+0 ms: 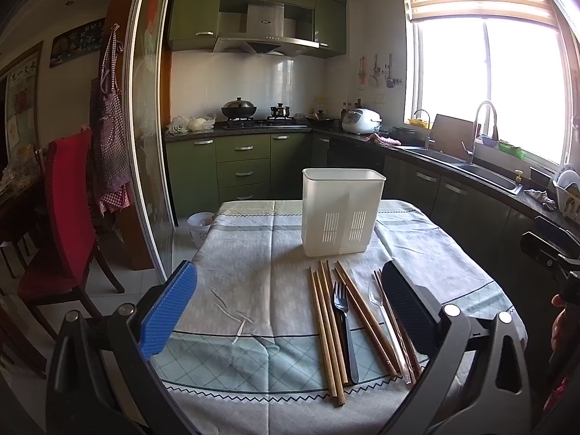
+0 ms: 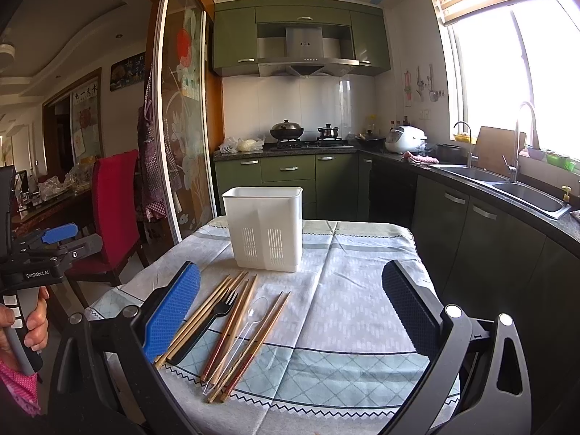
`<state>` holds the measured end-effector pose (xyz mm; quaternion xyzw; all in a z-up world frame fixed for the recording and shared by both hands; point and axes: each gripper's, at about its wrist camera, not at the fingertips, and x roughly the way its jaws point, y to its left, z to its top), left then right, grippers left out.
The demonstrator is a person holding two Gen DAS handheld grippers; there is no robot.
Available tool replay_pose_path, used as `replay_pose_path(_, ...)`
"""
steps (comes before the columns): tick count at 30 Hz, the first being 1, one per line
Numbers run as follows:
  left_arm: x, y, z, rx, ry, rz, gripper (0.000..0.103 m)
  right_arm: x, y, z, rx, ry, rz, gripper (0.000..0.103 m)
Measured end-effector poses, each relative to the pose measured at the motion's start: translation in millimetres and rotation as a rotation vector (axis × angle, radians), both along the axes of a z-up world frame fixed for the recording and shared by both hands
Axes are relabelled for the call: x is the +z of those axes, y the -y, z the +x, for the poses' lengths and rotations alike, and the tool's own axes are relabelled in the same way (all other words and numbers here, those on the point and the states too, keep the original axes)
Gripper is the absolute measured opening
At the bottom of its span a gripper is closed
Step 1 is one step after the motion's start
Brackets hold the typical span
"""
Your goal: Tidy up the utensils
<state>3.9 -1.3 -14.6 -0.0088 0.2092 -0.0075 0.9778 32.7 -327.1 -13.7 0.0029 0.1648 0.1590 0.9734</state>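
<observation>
Chopsticks point(image 1: 328, 330), a black fork point(image 1: 344, 330) and a clear spoon point(image 1: 384, 320) lie side by side on the table point(image 1: 253, 272), long axes running toward the white holder point(image 1: 342, 212) behind them, which looks empty. Both grippers hang wide open, gripping nothing: left gripper point(image 1: 290, 311) with the utensils toward its right jaw, right gripper point(image 2: 291, 311) with them toward its left.

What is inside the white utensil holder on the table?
Nothing rises above the rim of the white utensil holder; its opaque walls hide the inside. The chopsticks, black fork and clear spoon lie on the tablecloth.
</observation>
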Motion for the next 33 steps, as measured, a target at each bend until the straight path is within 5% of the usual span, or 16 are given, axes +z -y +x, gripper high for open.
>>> replay_pose_path(33, -3.9, 2.9, 2.1, -0.006, -0.01, -0.002, 0.097, -1.3, 1.5, 0.9, -0.003, -0.01, 0.003, 0.099)
